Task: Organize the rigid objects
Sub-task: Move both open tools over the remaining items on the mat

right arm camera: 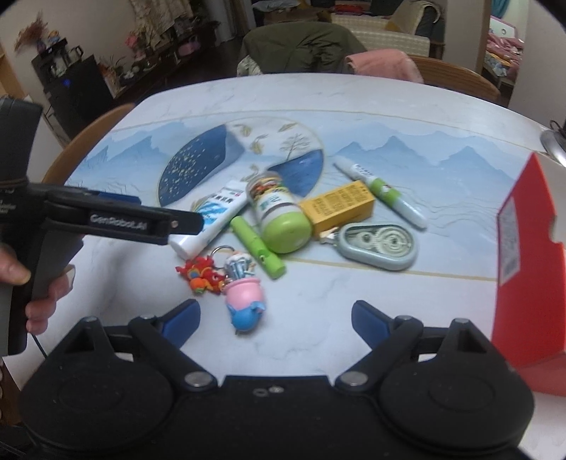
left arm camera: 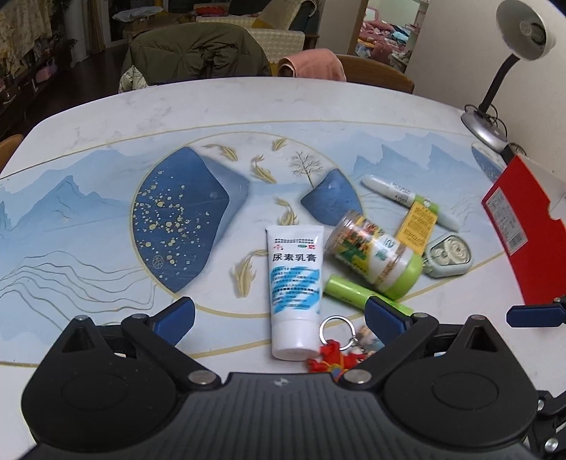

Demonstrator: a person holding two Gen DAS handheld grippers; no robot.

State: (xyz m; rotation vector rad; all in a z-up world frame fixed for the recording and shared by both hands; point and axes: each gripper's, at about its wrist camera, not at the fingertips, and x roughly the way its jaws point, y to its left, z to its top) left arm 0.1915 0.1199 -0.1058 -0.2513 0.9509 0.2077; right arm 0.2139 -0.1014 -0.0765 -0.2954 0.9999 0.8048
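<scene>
Hovering over the painted table [right arm camera: 406,116], left gripper [left arm camera: 279,320] is standing spread, white cream tube [left arm camera: 295,283] lying between its jaws, untouched. Green-capped jar [right arm camera: 279,212], yellow box [right arm camera: 339,207] and correction tape [right arm camera: 378,246] are clustering centre. Right gripper [right arm camera: 274,323] is gaping empty; red box [right arm camera: 530,254] is standing far right.

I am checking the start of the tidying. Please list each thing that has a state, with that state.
Left gripper: open, empty.
Right gripper: open, empty.
Jar: lying down, lid on.
Tube: lying flat, capped.
Red box: standing, open.
Lamp: off.
</scene>
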